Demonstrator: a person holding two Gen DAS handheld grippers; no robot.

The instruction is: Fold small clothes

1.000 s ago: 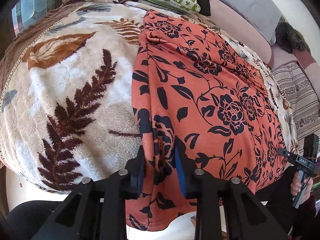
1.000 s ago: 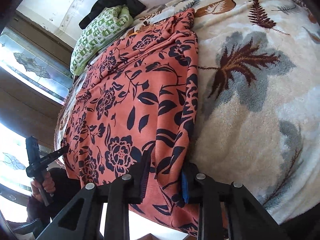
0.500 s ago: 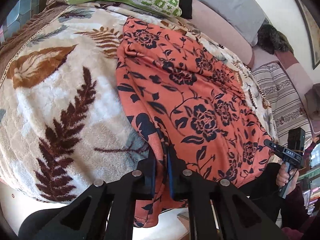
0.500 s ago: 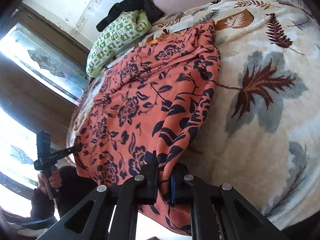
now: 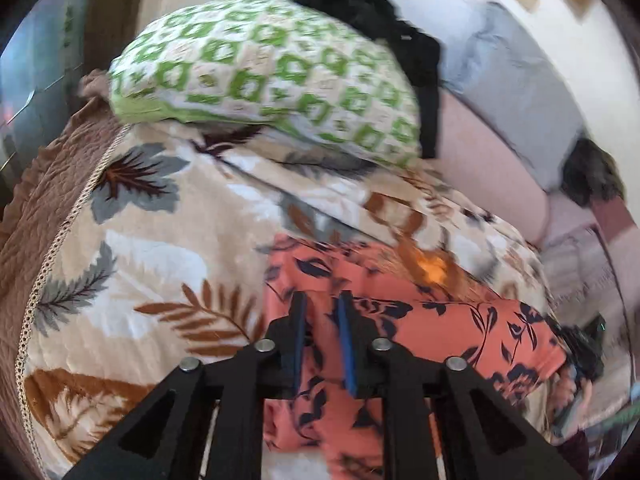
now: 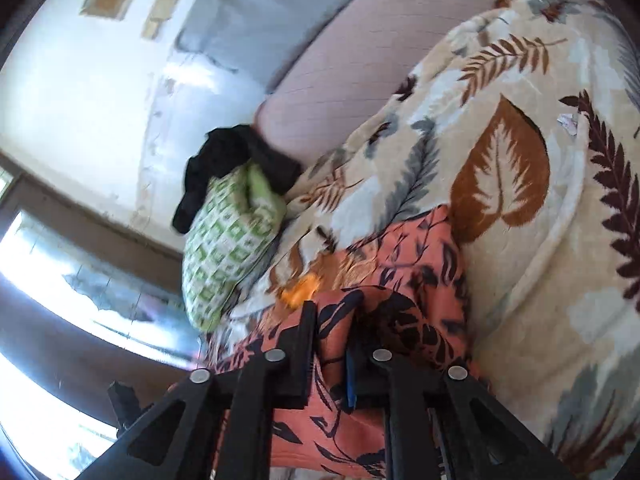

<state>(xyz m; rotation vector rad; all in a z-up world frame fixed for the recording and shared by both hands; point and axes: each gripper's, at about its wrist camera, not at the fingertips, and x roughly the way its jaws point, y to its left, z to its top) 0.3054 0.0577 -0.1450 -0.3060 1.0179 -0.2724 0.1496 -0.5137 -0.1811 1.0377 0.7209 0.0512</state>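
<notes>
An orange garment with a dark floral print (image 5: 440, 320) lies on a leaf-patterned blanket (image 5: 160, 264). My left gripper (image 5: 322, 312) is shut on the garment's near left edge, with cloth pinched between its blue pads. My right gripper (image 6: 332, 320) is shut on the garment's near right edge (image 6: 400, 280). Both hold the near edge carried over toward the far edge, so the garment is doubled over. The right gripper also shows at the right edge of the left wrist view (image 5: 584, 348).
A green-and-white patterned pillow (image 5: 272, 76) with a black garment (image 5: 384, 28) on it lies at the far end of the bed. A pink headboard cushion (image 6: 360, 64) and grey pillow (image 5: 516, 84) stand behind. A window (image 6: 80, 300) is on the left.
Both grippers, shut on the near edge since half a second ago, have lifted it and carried it far forward over the garment, folding it in half. Views now face the pillow and headboard.
</notes>
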